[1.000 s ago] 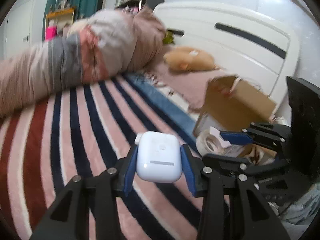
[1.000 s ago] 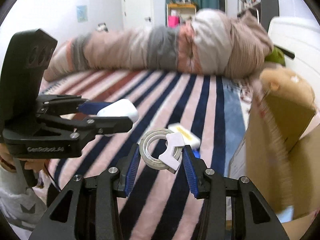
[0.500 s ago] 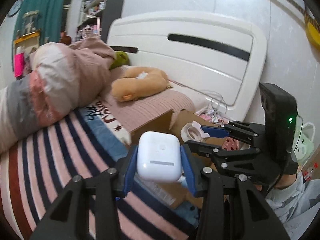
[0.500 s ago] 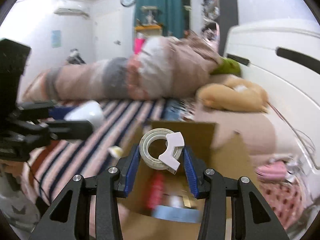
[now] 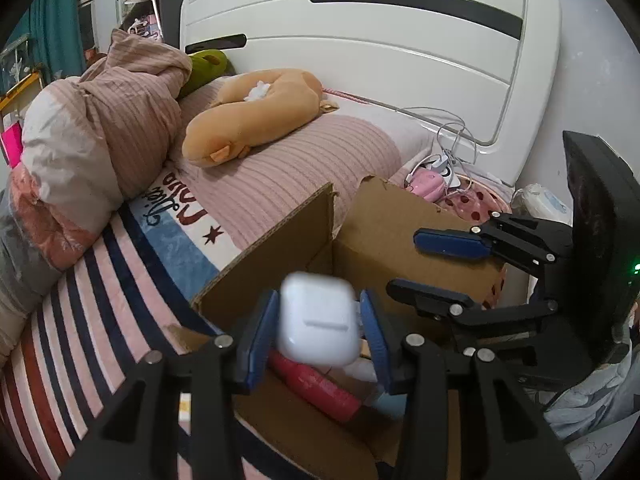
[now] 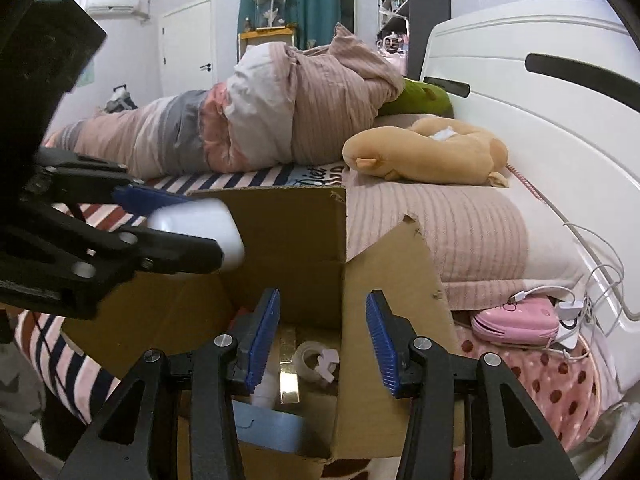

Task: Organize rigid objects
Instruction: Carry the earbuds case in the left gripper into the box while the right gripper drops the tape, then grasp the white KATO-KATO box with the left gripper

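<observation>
An open cardboard box [image 5: 384,220] [image 6: 292,232] stands on the striped bed. My left gripper [image 5: 316,336] is over the box; its jaws have spread and the white earbud case [image 5: 318,320] sits blurred between them, also visible in the right wrist view [image 6: 200,228]. My right gripper [image 6: 324,336] is open and empty above the box; it shows in the left wrist view [image 5: 436,264]. The tape roll with white dispenser [image 6: 314,360] lies inside the box. A red tube [image 5: 316,384] also lies in the box.
A rolled striped duvet [image 6: 256,116] lies along the bed's far side. A tan plush pillow [image 6: 428,152] rests on the pink pillow by the white headboard [image 5: 380,48]. A pink device with cables [image 6: 516,324] lies right of the box.
Both grippers moved over the box. The right gripper opened and the tape roll dropped into the box. The left jaws have widened around the earbud case, which looks blurred.
</observation>
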A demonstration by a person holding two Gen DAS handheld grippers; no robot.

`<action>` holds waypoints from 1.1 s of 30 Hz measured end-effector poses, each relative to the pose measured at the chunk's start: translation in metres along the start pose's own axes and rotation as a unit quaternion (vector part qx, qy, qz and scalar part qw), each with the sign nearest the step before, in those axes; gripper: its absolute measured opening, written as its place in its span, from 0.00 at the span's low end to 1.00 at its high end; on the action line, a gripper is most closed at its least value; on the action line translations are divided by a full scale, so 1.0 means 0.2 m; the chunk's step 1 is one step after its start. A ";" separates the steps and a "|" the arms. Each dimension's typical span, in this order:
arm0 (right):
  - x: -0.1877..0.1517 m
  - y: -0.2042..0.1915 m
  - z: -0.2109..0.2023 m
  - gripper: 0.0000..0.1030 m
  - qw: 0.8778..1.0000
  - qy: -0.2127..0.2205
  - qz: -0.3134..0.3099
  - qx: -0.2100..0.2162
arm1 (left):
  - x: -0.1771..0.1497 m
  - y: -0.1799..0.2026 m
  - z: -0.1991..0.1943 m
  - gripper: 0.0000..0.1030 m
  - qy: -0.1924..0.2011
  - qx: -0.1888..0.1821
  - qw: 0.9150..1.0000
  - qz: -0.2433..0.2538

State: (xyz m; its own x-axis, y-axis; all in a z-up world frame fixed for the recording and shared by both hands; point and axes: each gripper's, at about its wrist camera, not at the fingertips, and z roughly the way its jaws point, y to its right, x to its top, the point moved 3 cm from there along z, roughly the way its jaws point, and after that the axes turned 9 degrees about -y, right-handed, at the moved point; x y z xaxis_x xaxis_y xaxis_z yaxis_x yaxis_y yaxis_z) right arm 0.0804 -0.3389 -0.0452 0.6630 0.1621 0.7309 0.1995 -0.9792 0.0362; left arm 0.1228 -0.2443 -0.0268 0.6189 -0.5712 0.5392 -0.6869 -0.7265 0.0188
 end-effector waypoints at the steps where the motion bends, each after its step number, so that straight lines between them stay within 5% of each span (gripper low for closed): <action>1: 0.00 0.01 0.00 0.43 1.000 0.002 0.002 0.004 | 0.00 0.00 0.00 0.38 -0.001 0.001 1.000 0.001; 11: 0.00 0.01 0.00 0.45 1.000 0.001 0.003 0.012 | 0.00 -0.02 -0.03 0.38 0.005 0.014 1.000 -0.005; 20: 0.04 -0.13 -0.09 0.45 0.999 -0.001 -0.026 0.022 | -0.17 -0.15 -0.33 0.48 0.061 0.021 0.997 -0.048; 33: 0.16 -0.84 -0.16 0.45 0.987 0.011 -0.111 0.118 | -0.74 -0.66 -0.56 0.54 0.072 0.077 0.984 -0.145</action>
State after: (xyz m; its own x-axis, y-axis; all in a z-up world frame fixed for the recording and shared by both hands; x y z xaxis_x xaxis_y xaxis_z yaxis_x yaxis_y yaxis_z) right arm 0.0455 -0.1740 -0.0066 0.5684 0.3637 0.7380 0.5014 -0.8643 0.0397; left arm 0.0797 -0.0221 -0.0146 0.7128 -0.2798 0.6432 -0.4170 -0.9064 0.0679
